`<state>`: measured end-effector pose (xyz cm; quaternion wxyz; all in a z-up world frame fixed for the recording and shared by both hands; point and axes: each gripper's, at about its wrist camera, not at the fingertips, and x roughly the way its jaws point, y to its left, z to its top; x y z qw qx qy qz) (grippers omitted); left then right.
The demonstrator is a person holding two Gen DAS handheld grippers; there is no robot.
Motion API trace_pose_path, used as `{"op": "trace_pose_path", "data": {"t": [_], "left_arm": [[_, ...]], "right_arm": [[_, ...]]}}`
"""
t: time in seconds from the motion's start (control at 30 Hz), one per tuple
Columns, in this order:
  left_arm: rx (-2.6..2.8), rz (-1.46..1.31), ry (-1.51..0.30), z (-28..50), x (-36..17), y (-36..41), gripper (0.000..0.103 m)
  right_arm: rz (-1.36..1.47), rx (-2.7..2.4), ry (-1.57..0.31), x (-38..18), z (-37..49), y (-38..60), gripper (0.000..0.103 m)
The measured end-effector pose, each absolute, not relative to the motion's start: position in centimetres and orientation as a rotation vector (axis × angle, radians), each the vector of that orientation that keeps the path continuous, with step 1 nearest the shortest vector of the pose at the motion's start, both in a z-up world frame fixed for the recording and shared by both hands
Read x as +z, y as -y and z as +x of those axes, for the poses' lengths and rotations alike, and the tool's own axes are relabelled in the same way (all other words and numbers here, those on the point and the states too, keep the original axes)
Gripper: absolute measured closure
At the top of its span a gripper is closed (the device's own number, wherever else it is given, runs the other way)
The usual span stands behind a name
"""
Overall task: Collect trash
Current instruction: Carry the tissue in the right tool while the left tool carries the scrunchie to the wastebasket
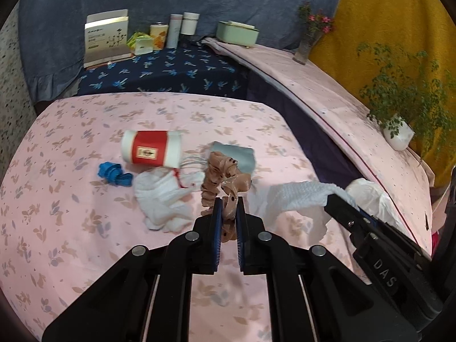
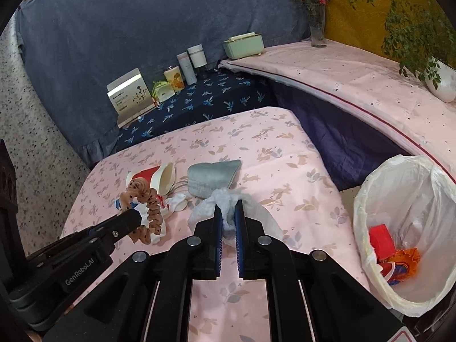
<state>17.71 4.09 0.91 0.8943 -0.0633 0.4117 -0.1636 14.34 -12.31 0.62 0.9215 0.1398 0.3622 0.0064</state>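
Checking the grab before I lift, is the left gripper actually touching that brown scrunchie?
Touching. In the left wrist view the left gripper has its blue pads closed on the brown scrunchie, fabric pinched between them with no gap.

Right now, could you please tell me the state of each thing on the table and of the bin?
Left gripper: shut on scrunchie, lifted.
Right gripper: shut on white tissue.
Paper cup: on its side.
Trash bin: open, lined, partly filled.
Blue scrap: crumpled on tablecloth.
Grey cloth: lying flat.
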Motion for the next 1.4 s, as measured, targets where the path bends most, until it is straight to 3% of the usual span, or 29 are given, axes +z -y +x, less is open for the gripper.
{"op": "trace_pose_path", "data": {"t": [0.57, 1.4], "left_arm": [[-0.522, -0.052, -0.861, 14.6, 2.5, 6.5, 0.095], [-0.713, 0.081, -0.932, 11.3, 0.2, 20.2, 0.092]], "right_arm": [[0.376, -0.150, -0.623, 3.7, 8.6, 23.9, 0.095], [0.480, -0.342, -0.636, 0.1, 2.9, 35.2, 0.095]]}}
